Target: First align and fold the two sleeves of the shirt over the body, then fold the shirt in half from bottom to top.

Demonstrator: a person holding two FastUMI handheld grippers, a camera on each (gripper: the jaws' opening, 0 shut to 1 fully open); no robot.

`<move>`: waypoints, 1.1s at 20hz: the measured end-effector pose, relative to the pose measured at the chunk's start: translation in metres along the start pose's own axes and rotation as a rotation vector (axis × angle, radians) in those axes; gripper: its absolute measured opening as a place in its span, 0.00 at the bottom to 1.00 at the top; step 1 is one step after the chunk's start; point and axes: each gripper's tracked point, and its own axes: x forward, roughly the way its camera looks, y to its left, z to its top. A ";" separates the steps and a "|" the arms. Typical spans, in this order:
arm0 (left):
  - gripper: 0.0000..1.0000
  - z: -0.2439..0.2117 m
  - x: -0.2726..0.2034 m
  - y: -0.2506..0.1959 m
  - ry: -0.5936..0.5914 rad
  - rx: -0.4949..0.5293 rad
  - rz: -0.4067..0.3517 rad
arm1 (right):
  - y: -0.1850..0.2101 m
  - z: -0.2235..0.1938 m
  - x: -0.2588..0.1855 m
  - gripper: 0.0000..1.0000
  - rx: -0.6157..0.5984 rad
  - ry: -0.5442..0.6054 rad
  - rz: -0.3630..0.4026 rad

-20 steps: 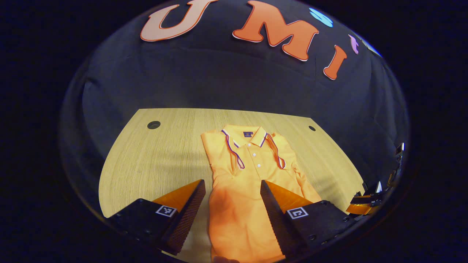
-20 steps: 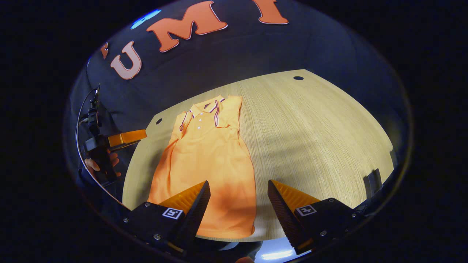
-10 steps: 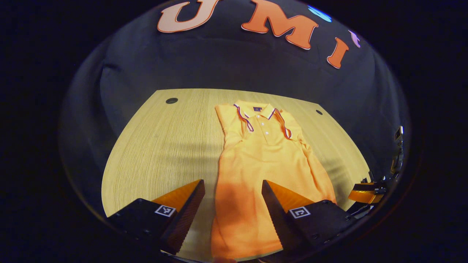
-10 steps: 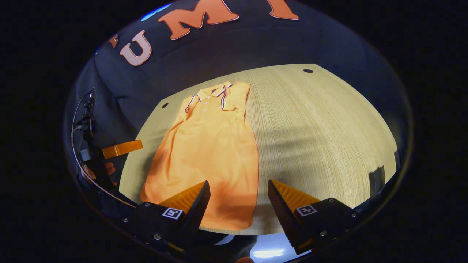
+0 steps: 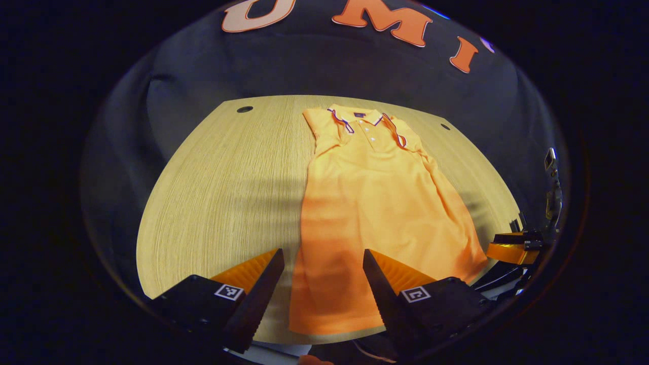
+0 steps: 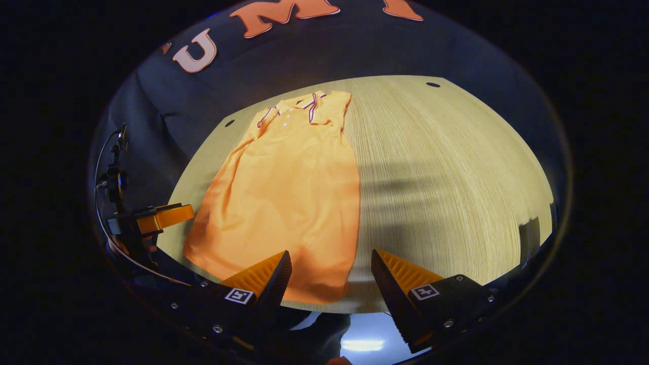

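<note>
shirt: orange polo, flat on the wooden table, collar at far end toward the booth wall, hem at the near edge. Sleeves already folded in over the body; striped sleeve cuffs lie either side of the placket by the collar. Body not yet folded bottom to top.
shirt, right gripper view: lies left of centre, long straight edge on its right side, hem close to the table's near edge.
left gripper: fingers apart, holding nothing. Hovers over the hem end; cloth shows betw the two fingers. Contact w/ fabric: can't tell.
right gripper: fingers apart, holding nothing. Over the hem's right corner; left finger over cloth, right finger over bare table. Contact: can't tell.
other tool, left gripper view: the right gripper seen at the far right edge, just off the shirt's hem corner.
other tool, right gripper view: the left gripper seen at the left edge, beside the shirt's left side, a hand partly visible under it.
table holes: two small dark holes near far corners.
</note>
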 end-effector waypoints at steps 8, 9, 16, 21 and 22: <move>0.97 -0.045 0.000 0.005 0.067 0.035 0.022 | 0.002 -0.028 0.003 0.96 -0.013 0.039 -0.004; 0.97 -0.051 0.000 0.007 0.068 0.047 0.033 | 0.002 -0.031 0.004 0.96 -0.018 0.043 -0.006; 0.95 -0.061 0.004 0.007 -0.002 0.100 0.048 | 0.005 -0.034 0.011 0.96 -0.073 0.005 -0.032; 0.95 -0.056 0.006 0.007 -0.099 0.102 0.056 | 0.004 -0.037 0.018 0.86 -0.250 -0.010 -0.098; 0.95 -0.055 0.008 0.007 -0.103 0.102 0.059 | 0.005 -0.035 0.019 0.86 -0.258 -0.009 -0.096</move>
